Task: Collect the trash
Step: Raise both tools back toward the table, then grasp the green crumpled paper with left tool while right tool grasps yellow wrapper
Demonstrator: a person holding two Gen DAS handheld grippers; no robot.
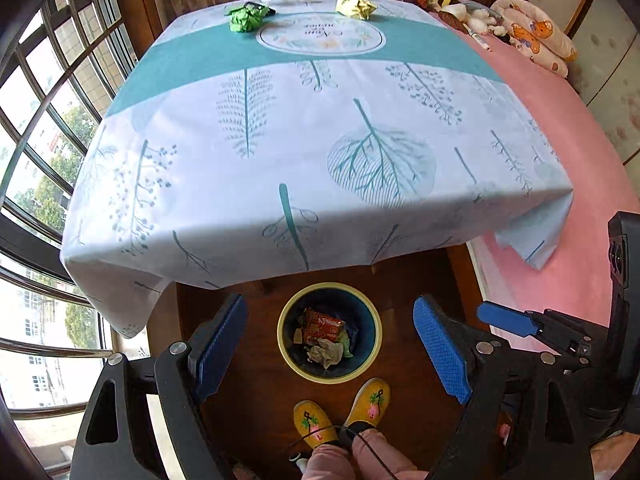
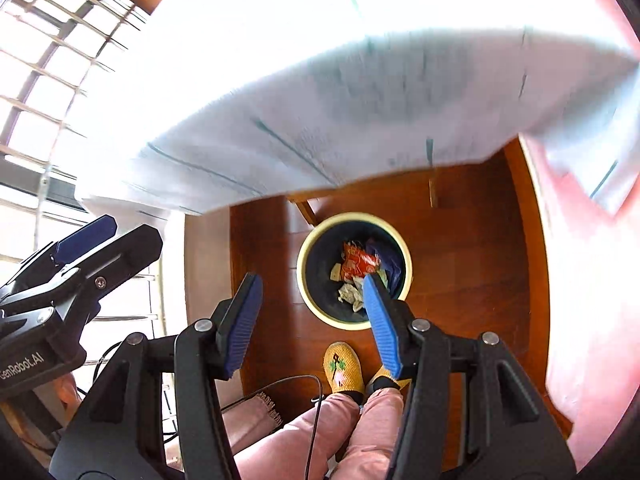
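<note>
Wooden floor below cloth-covered tabletop; trash bin at 6 o'clock.
"GenRobot.AI" reads on left gripper. Both left gripper and right gripper jaws wide, empty. Green paper wad, yellow paper wad at 12 o'clock; long axis indeterminate.

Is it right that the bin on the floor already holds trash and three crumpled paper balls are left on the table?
Not quite: the left wrist view shows two, a green paper ball and a yellow paper ball. The bin does hold trash.
</note>
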